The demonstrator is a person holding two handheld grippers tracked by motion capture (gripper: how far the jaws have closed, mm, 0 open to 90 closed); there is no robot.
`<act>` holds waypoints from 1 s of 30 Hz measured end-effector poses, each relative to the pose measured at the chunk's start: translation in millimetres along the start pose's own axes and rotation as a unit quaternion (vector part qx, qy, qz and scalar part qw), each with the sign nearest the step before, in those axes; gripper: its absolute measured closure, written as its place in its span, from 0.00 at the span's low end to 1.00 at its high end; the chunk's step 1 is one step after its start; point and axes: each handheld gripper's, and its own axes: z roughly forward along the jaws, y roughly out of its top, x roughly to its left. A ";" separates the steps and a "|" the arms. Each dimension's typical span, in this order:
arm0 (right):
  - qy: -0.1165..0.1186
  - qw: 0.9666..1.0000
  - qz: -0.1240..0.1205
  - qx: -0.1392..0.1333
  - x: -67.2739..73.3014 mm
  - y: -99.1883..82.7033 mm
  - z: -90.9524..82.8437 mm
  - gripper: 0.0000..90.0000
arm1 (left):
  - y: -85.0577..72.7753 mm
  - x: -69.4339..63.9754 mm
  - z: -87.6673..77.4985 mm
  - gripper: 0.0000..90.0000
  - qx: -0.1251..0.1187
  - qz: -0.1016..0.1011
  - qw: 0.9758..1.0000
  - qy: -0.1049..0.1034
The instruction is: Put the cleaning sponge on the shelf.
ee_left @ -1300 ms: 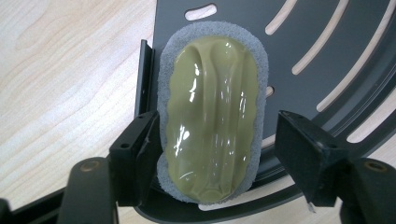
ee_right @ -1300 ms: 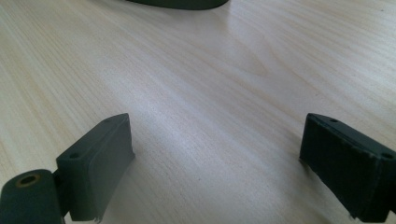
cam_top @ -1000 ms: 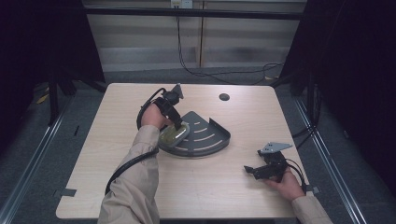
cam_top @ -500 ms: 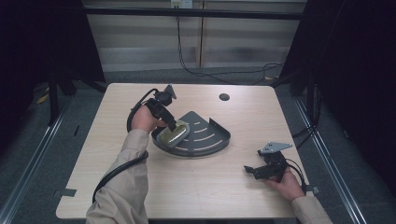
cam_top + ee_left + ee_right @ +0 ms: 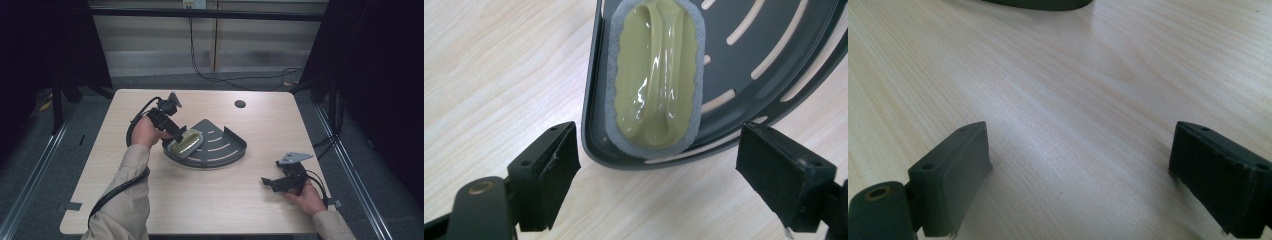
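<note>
A lab-like recording bay — black curtains [image 5: 45,45], floor rails [image 5: 30,175], one bare wooden table [image 5: 210,205] with trailing cables [image 5: 215,75]

Corner rack [image 5: 220,145] sits mid-table [image 5: 210,210], slightly far of centre. Sponge [image 5: 184,142] lies in rack at its left end, against left wall. L gripper [image 5: 176,134] just left of rack, jaws apart, nothing between them, sponge just ahead of tips. R gripper [image 5: 272,182] near-right of rack, well apart from it, low over bare tabletop. Small round hole [image 5: 240,104] far side, right of centre.
</note>
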 end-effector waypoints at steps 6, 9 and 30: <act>0.000 1.000 0.000 0.000 0.0 0.0 0.0 0.10 | -13.1 3.6 -2.8 0.18 -0.008 -0.002 1.000 -0.002; 0.000 1.000 0.000 0.000 0.0 0.0 0.0 0.10 | -19.2 5.1 -5.3 0.18 -0.012 -0.006 1.000 -0.004; 0.001 1.000 0.000 0.002 0.1 -0.1 -0.2 0.10 | -67.9 12.7 -2.6 0.18 -0.045 -0.013 0.999 -0.019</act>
